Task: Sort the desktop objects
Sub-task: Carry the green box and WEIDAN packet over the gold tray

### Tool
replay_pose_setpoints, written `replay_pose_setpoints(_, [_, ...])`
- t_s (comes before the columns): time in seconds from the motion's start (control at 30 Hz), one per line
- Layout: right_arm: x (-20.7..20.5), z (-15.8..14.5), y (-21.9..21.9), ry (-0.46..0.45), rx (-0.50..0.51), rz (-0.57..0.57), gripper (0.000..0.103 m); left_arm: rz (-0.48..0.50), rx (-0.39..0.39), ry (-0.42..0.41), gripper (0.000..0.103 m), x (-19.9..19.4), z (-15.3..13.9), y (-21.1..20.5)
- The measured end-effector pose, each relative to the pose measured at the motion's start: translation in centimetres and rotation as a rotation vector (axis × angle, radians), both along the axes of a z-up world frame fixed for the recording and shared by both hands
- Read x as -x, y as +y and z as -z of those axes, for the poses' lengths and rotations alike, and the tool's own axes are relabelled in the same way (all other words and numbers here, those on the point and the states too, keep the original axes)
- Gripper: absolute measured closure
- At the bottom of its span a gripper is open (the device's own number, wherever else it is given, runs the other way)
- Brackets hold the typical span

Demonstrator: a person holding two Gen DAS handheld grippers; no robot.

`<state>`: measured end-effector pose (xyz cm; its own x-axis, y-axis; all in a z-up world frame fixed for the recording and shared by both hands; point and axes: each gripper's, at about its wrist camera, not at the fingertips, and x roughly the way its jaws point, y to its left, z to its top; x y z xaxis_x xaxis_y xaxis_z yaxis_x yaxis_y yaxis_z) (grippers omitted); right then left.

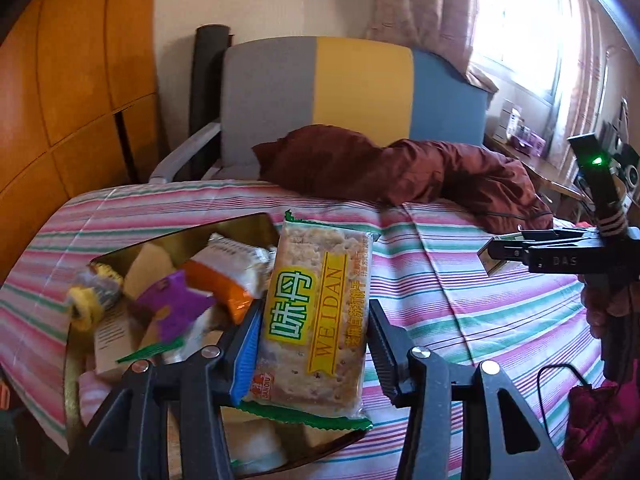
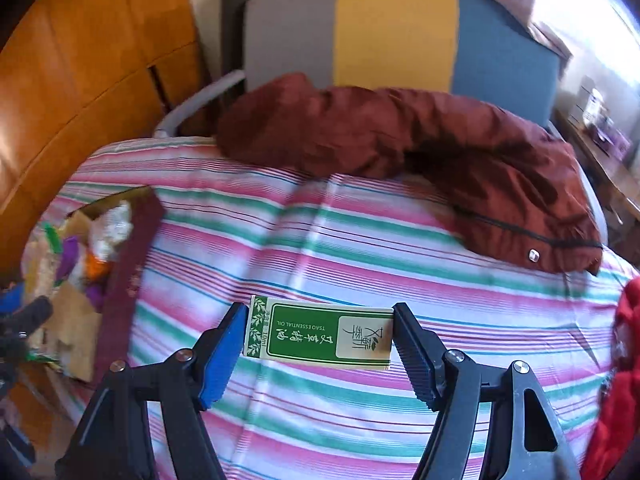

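- left wrist view, far left: snack box (image 1: 100, 258) is sitting on the striped bedsheet (image 1: 460, 280), holding wrapped snacks, among them a purple packet (image 1: 176, 308) and an orange-and-white packet (image 1: 228, 280).
- left gripper (image 1: 314, 322) is clamping the weidan cracker pack (image 1: 316, 320) between its 2 pads; the pack is standing lengthwise, hanging over the box's near right part.
- far right of that view: right gripper (image 1: 490, 258) is reaching in from the side, a small carton in its tips.
- right wrist view, far left: the same box (image 2: 132, 264) is showing its dark red wall, snacks inside, blurred.
- centre: right gripper (image 2: 320, 334) is gripping the green essential oil box (image 2: 320, 334) by its 2 short ends, held crosswise above the sheet (image 2: 360, 240).
- behind: dark red jacket (image 2: 400, 136) is lying across the bed in front of the grey, yellow and blue headboard (image 2: 396, 36).
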<state>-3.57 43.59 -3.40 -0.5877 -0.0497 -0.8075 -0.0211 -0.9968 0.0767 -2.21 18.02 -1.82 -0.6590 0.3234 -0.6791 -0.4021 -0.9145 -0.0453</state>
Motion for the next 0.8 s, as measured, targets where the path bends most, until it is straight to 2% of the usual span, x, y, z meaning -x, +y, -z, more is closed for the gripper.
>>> replay_pose_setpoints(0.37, [-0.6,-1.7,-10.2,0.059,0.09,-0.131,0.03,-0.101,-0.048,-0.018,0.053,0.0,0.3,-6.1])
replay_pose_setpoints(0.63, [-1.4,-1.8,-17.4,0.1,0.154,-0.222,0.03,-0.232,-0.084,-0.012,0.053,0.1,0.0,-12.8])
replay_pose_setpoints(0.8, [-0.6,-1.5,-19.9,0.096,0.175,-0.249,0.03,-0.308,-0.081,-0.028,0.053,0.3,1.1,-16.0])
